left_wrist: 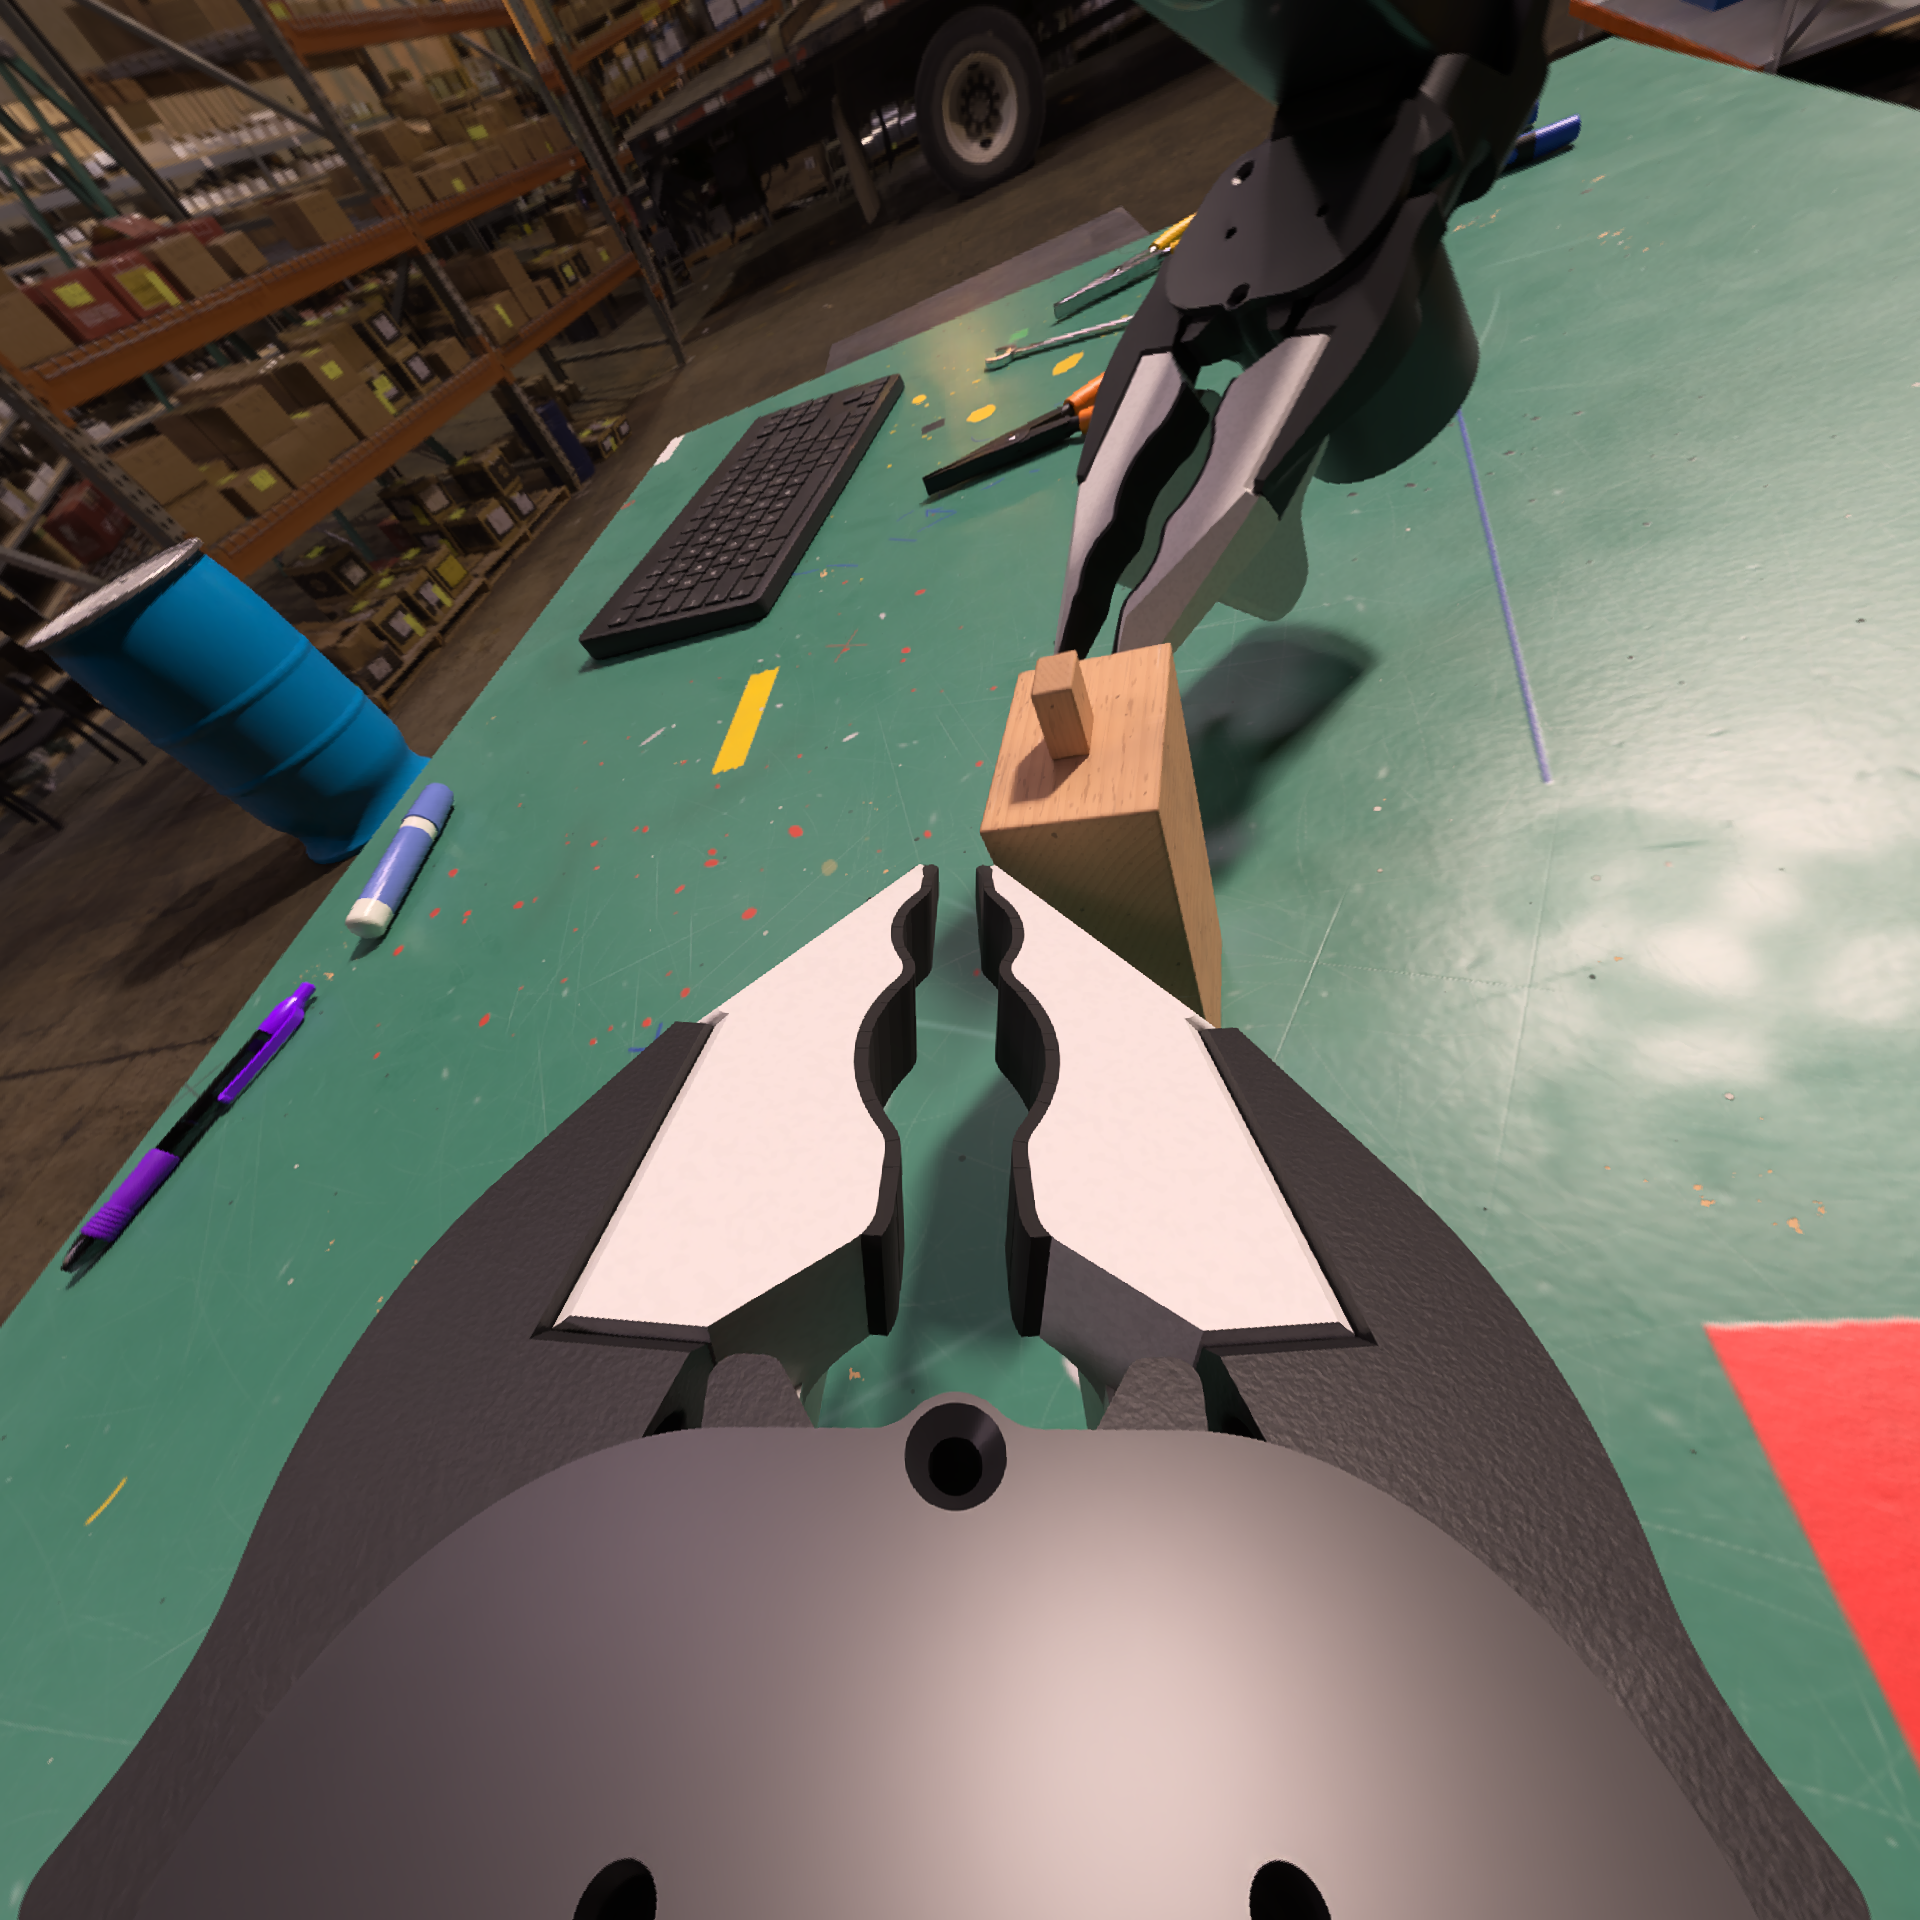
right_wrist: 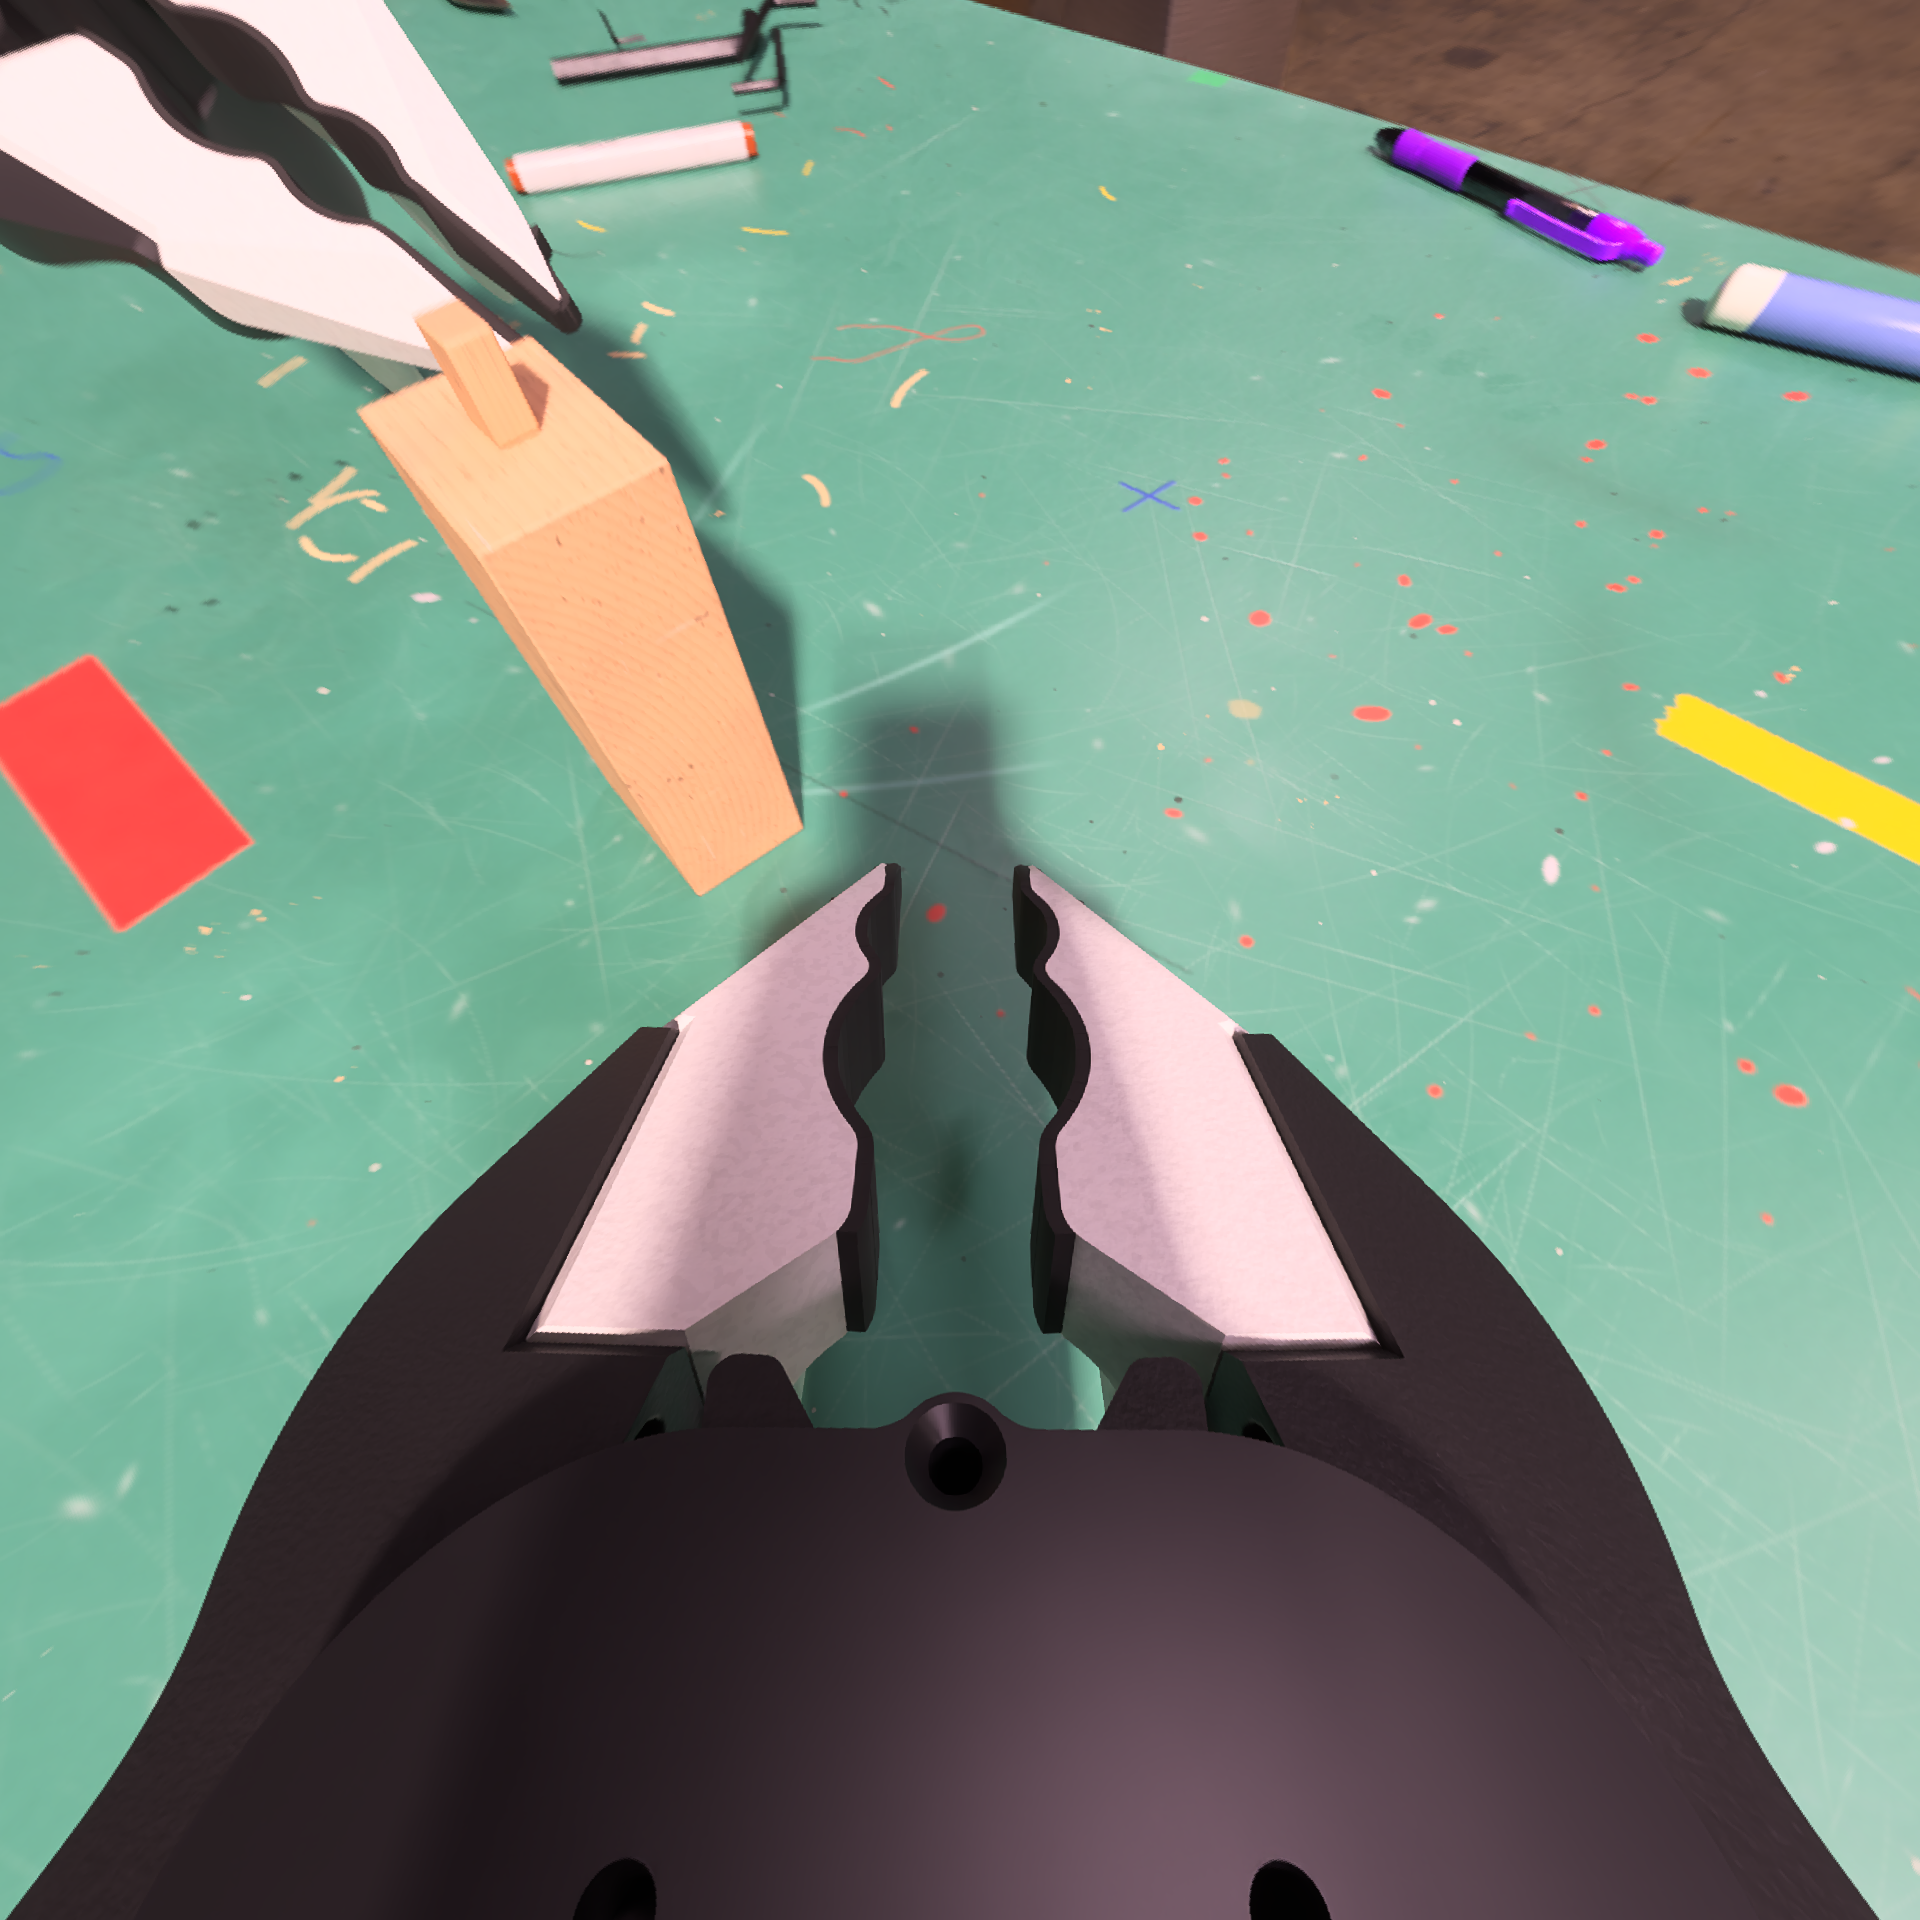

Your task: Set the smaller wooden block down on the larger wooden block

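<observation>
The small pale wooden block (left_wrist: 1060, 704) stands upright on the top face of the tall, larger wooden block (left_wrist: 1107, 831), which itself stands on the scuffed green worktop (left_wrist: 1558, 935). Neither claw holds it. The left claw (left_wrist: 956, 878) hangs low beside the larger block's base with only a narrow slot between its white fingers and nothing in that slot. The right claw (right_wrist: 956, 878) is parted a little wider, also empty; in the left wrist view its tips (left_wrist: 1101, 634) hover just behind the small block, apparently clear of it, though contact there cannot be ruled out.

Both blocks look like rigid, smooth-sanded beech: stiff, not fragile, and light in the small one's case. Perched on end on a narrow footprint, the small block would likely topple at a sideways nudge, so any further hold should take it across its two broad flat faces, near the middle, with the fingers coming straight down. The larger block is heavier and steadier but tall, so it could rock if pushed high up.

A black keyboard (left_wrist: 748, 509), a purple pen (left_wrist: 197, 1122) and a blue glue stick (left_wrist: 400, 862) lie well apart
</observation>
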